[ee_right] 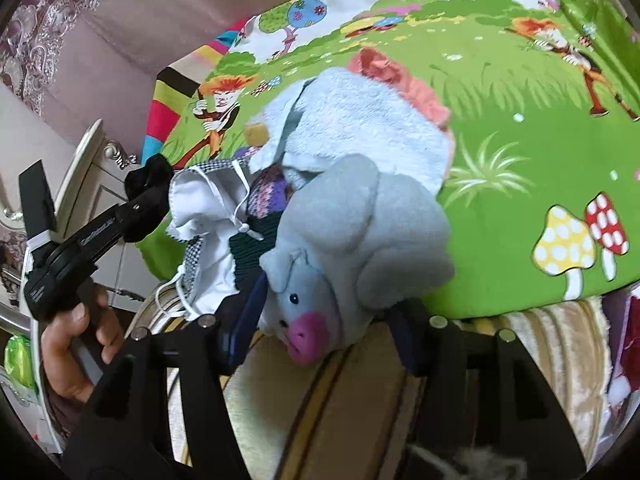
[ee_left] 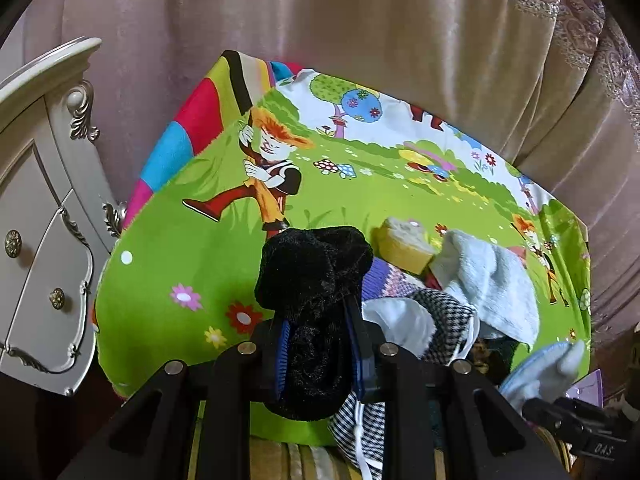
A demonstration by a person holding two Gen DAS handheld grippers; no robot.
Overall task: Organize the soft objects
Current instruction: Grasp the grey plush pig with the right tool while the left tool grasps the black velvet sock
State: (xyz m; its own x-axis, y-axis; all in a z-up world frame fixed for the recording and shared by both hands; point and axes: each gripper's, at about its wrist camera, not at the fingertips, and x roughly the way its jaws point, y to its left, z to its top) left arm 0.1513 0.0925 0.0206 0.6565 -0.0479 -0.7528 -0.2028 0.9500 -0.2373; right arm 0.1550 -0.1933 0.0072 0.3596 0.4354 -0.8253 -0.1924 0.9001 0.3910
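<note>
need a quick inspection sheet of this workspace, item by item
surface: green cartoon-print sheet spread over a raised surface, striped beige fabric below its near edge
job's things: fuzzy black cloth, grey plush pig with pink snout, light blue towel, houndstooth drawstring bag, yellow sponge, all piled near the edge
clutter: nothing seen
grippers: left gripper jaws shut on the black cloth; right gripper jaws open either side of the pig, pads not pressing it
cables: nothing seen
surroundings: mauve curtain, ornate cream cabinet
</note>
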